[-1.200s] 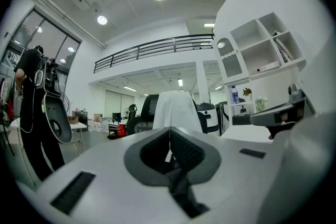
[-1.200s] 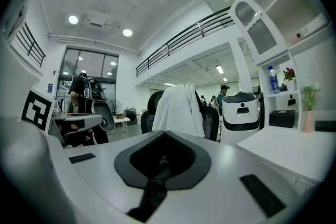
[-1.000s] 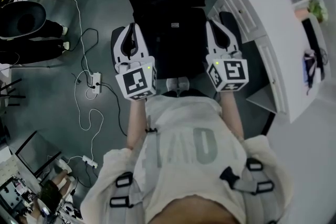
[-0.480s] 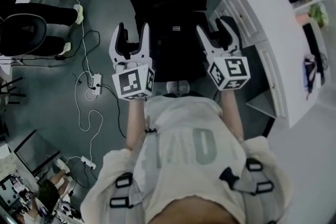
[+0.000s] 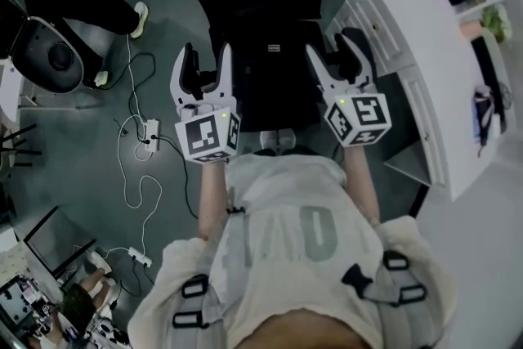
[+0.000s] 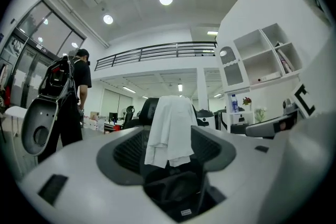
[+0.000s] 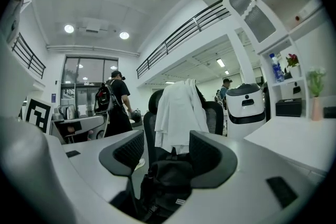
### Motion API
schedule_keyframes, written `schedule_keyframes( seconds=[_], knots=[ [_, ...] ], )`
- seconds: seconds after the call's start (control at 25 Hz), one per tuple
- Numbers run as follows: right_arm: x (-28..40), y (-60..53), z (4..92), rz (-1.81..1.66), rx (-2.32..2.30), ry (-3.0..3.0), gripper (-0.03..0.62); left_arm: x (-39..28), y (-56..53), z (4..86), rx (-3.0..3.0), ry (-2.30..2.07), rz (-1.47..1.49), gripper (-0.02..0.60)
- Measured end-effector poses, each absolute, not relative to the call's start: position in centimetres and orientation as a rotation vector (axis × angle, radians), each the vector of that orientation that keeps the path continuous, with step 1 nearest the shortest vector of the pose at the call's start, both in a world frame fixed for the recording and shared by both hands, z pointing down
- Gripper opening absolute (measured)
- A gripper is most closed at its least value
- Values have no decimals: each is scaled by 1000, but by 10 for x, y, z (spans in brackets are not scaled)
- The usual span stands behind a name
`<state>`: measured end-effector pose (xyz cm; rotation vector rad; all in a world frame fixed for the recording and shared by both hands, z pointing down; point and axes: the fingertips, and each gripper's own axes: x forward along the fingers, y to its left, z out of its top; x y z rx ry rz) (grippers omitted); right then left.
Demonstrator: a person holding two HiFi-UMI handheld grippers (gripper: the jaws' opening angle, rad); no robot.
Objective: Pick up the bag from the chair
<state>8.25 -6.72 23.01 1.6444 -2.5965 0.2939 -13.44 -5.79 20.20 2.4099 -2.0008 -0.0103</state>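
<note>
The reach is only being set up. The left gripper (image 5: 206,61) and right gripper (image 5: 337,53) are held out nearly level, and both pairs of jaws have just been opening. They now stand spread with nothing between the pads.

The black bag (image 5: 274,73) lies on the seat of the chair (image 7: 212,115), ahead of and below both pairs of jaws. It is untouched.

The next move, as I judge it, is to bring one gripper forward and down until its spread jaws straddle a fold or strap at the top of the bag, then close and lift. The bag looks soft, so a shallow pinch may slip.

The head view alone shows the two grippers flanking the bag, a white worktop (image 5: 425,37) beyond the right jaws and cables (image 5: 135,167) on the floor outside the left jaws.

The gripper views alone show the height. A white cloth (image 7: 181,113) hangs over the chair back above the bag, and a person (image 7: 116,105) with a backpack stands well beyond the jaws. No strap or handle shows clearly in any view.
</note>
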Motion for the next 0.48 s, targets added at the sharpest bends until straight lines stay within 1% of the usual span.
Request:
schedule_keyframes(
  seconds=[0.24, 0.32, 0.48],
  knots=[
    [84, -82, 240, 306, 1629, -2602, 247, -131, -69, 223, 2388, -1939, -10, 261],
    [84, -96, 246, 301, 1608, -2603, 247, -125, -81, 234, 2384, -1905, -36, 261],
    [79, -133, 266, 270, 1579, -2627, 247, -121, -117, 262, 2409, -1918, 2, 261]
  ],
)
